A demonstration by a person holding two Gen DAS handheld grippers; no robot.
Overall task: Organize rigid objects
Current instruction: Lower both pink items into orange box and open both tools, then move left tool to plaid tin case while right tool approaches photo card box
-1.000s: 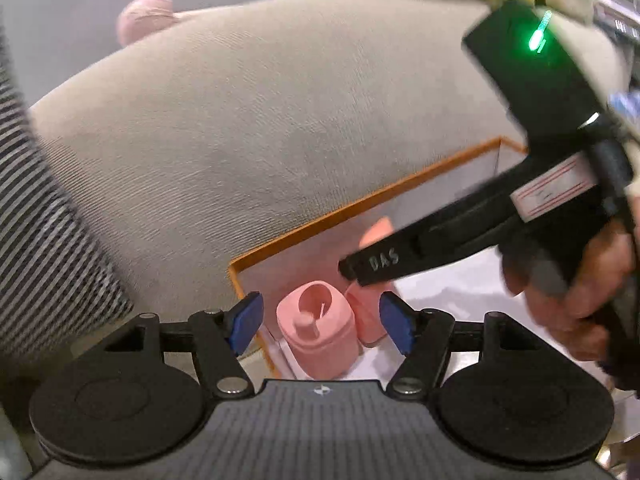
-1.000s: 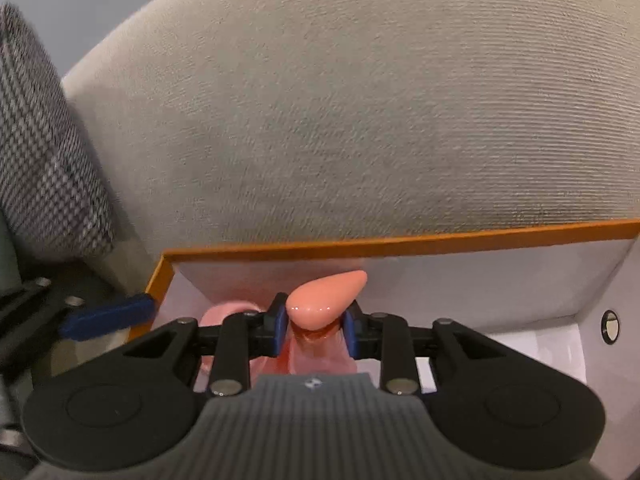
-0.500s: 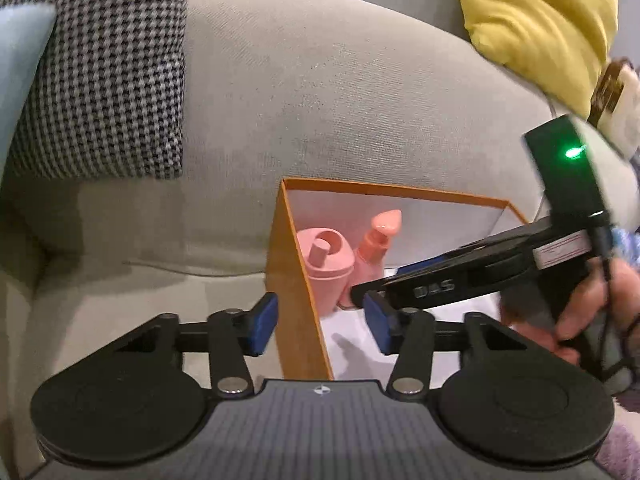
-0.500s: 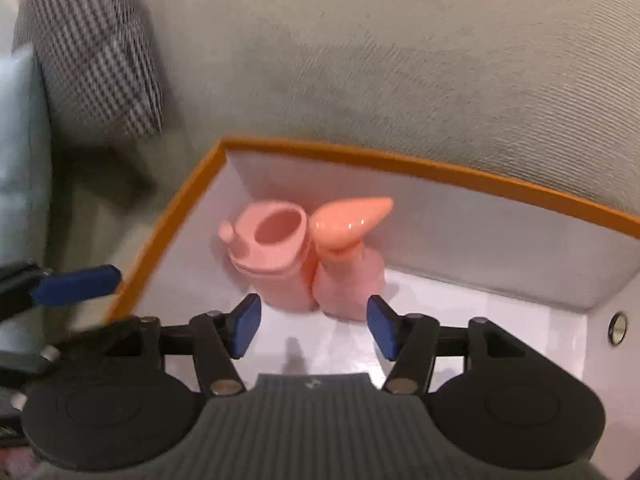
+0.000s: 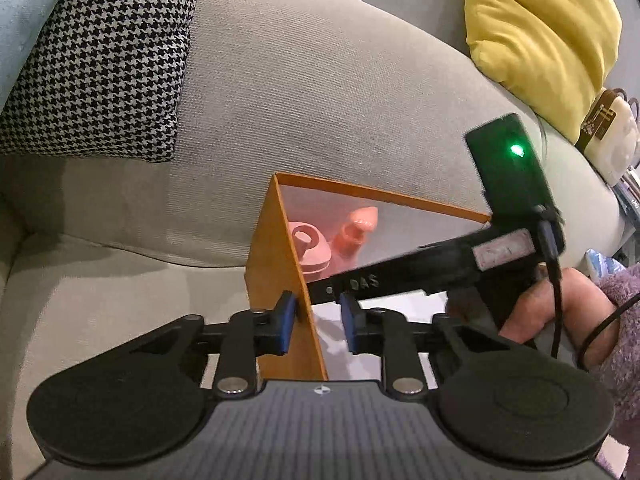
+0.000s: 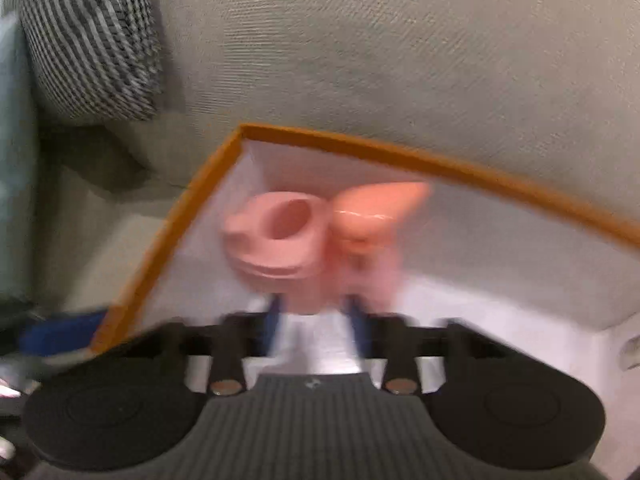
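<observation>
Currently, the orange box stood on the beige sofa seat with its far wall against the sofa backrest, and its interior was white. Two pink rigid objects stood together in the far left corner of the box: a pink container with a round opening in its top, and, touching it on its right, a peach spray bottle with a pointed nozzle head. The left hand-held gripper was positioned over the near left wall of the box, with its blue fingers apart, one outside the wall and one inside; the outer finger was at or just beside the wall, and contact could not be confirmed. The right hand-held gripper was inside the box, just in front of the two pink objects, with its fingers apart and nothing held between them; the right wrist view was motion-blurred. In the left wrist view, the black body of the right hand-held gripper crossed above the box, with a green indicator light lit and the person's right hand on the handle. A houndstooth cushion rested against the backrest to the left, and a yellow cushion lay at the upper right.
</observation>
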